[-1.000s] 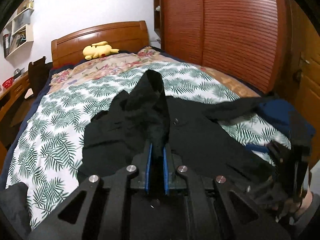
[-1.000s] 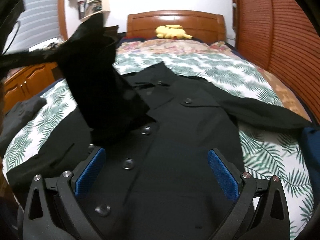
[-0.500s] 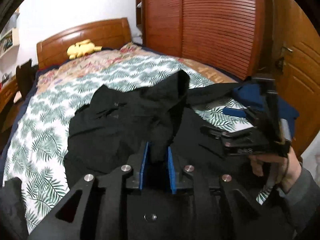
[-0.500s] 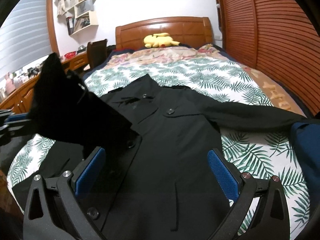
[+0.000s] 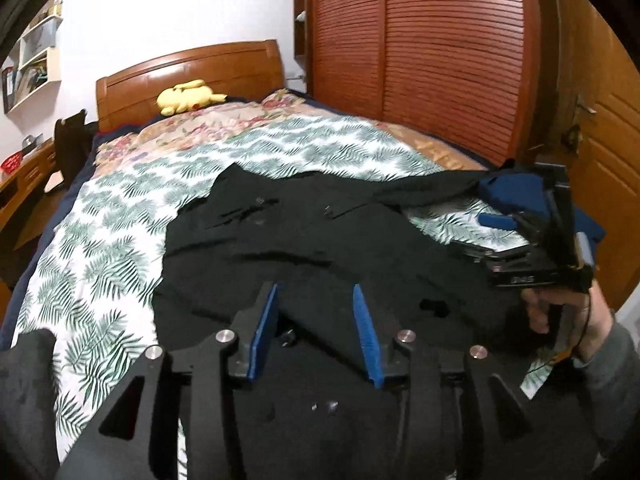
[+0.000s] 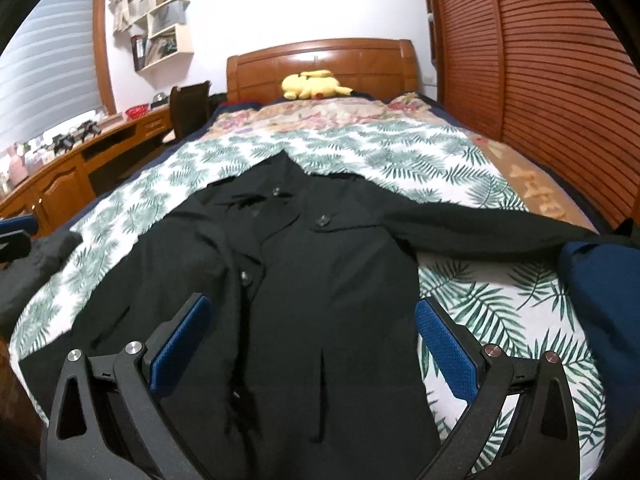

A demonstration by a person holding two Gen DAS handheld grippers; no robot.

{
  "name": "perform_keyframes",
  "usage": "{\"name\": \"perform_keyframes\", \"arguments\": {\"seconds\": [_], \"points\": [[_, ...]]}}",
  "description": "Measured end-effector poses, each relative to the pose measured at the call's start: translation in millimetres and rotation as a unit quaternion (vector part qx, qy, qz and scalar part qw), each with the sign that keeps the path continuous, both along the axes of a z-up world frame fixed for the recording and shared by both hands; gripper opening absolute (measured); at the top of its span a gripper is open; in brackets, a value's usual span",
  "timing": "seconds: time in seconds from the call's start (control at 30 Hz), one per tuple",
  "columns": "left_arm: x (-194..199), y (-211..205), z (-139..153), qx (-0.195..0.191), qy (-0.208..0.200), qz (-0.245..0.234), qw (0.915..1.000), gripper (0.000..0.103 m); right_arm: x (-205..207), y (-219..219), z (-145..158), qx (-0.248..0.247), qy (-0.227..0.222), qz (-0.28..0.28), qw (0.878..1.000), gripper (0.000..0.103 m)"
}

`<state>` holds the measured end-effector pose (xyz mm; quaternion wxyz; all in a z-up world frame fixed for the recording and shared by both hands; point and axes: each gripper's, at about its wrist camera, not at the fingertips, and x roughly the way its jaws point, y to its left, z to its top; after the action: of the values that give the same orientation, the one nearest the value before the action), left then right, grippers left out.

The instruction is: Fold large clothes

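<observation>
Black and buttoned, the coat (image 6: pixel 320 280) lies spread face-up on the leaf-print bed cover (image 6: pixel 460 168), one sleeve stretched toward a blue garment (image 6: pixel 600 300) at the bed's edge. Above its lower front the left gripper (image 5: pixel 316 332) has its fingers (image 5: pixel 264 328) opening, coat fabric lying between the pads but not pinched. The right gripper (image 6: pixel 312 340) hovers over the coat with fingers wide apart, holding nothing.

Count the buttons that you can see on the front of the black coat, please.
3 on the black coat in the right wrist view: one near the collar, one on the chest, one lower on the placket. Folds may hide more.
</observation>
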<state>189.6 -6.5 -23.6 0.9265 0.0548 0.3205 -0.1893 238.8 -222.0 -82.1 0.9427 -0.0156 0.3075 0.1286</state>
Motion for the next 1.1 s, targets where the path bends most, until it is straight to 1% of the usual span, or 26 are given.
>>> {"name": "perform_keyframes", "arguments": {"seconds": [0.1,0.2,0.3,0.37,0.47,0.57,0.63,0.67,0.7,0.73,0.77,0.8,0.87,0.9,0.93,0.97,1.0,1.1], "points": [[2.0,8.6,-17.7,0.003,0.009,0.017,0.9998,0.039,-2.7,1.7,-15.0,-0.008,0.015,0.019,1.000,0.103],[1.8,17.8,-32.8,0.004,0.017,0.037,0.9992,0.040,-7.0,1.9,-38.3,-0.012,0.040,0.041,0.998,0.102],[-2.0,30.5,-49.3,-0.004,0.026,0.065,0.9975,0.040,-15.7,1.6,-56.7,-0.018,0.055,0.060,0.996,0.101],[-1.5,37.6,-59.4,-0.012,0.036,0.079,0.9961,0.040,-20.1,2.0,-61.2,-0.014,0.057,0.070,0.996,0.100],[-2.6,42.8,-72.5,-0.019,0.049,0.094,0.9942,0.040,-26.9,7.3,-64.5,-0.011,0.056,0.089,0.994,0.097],[-3.2,43.3,-77.3,-0.013,0.048,0.103,0.9934,0.040,-32.9,13.4,-68.4,-0.009,0.063,0.110,0.992,0.087],[-4.3,42.7,-78.5,-0.013,0.046,0.108,0.9930,0.040,-35.8,20.4,-70.4,-0.012,0.068,0.123,0.990,0.074],[-4.4,41.7,-79.0,-0.015,0.047,0.108,0.9930,0.040,-36.9,22.8,-71.0,-0.014,0.068,0.126,0.990,0.071],[-4.6,40.1,-79.4,-0.014,0.048,0.106,0.9931,0.040,-38.2,25.6,-72.0,-0.018,0.070,0.131,0.989,0.065],[-5.2,39.2,-79.5,-0.013,0.047,0.106,0.9932,0.040,-38.7,27.1,-72.9,-0.019,0.072,0.135,0.988,0.057],[-5.6,37.8,-79.7,-0.012,0.047,0.106,0.9932,0.040,-38.9,28.2,-73.9,-0.016,0.075,0.140,0.987,0.053],[-5.5,36.4,-79.9,-0.011,0.047,0.104,0.9934,0.040,-38.9,28.5,-74.7,-0.009,0.082,0.148,0.986,0.045],[-6.8,35.3,-80.9,-0.009,0.046,0.103,0.9936,0.040,-39.6,28.4,-76.0,-0.003,0.089,0.157,0.984,0.038],[-6.7,34.3,-81.3,-0.007,0.045,0.103,0.9936,0.040,-40.4,28.8,-76.5,0.001,0.094,0.166,0.982,0.028],[-6.7,32.8,-82.4,-0.003,0.043,0.104,0.9936,0.040,-40.9,30.3,-76.4,0.003,0.096,0.172,0.980,0.021],[-6.1,33.1,-83.4,0.000,0.043,0.105,0.9936,0.040,-42.2,30.5,-76.2,0.004,0.096,0.175,0.980,0.018],[-5.6,32.2,-84.5,0.001,0.044,0.105,0.9935,0.040,-44.5,31.0,-75.0,0.004,0.092,0.180,0.979,0.012],[-5.6,29.4,-85.2,0.001,0.043,0.105,0.9935,0.040,-47.8,24.6,-69.2,0.008,0.084,0.180,0.980,0.007]]}}
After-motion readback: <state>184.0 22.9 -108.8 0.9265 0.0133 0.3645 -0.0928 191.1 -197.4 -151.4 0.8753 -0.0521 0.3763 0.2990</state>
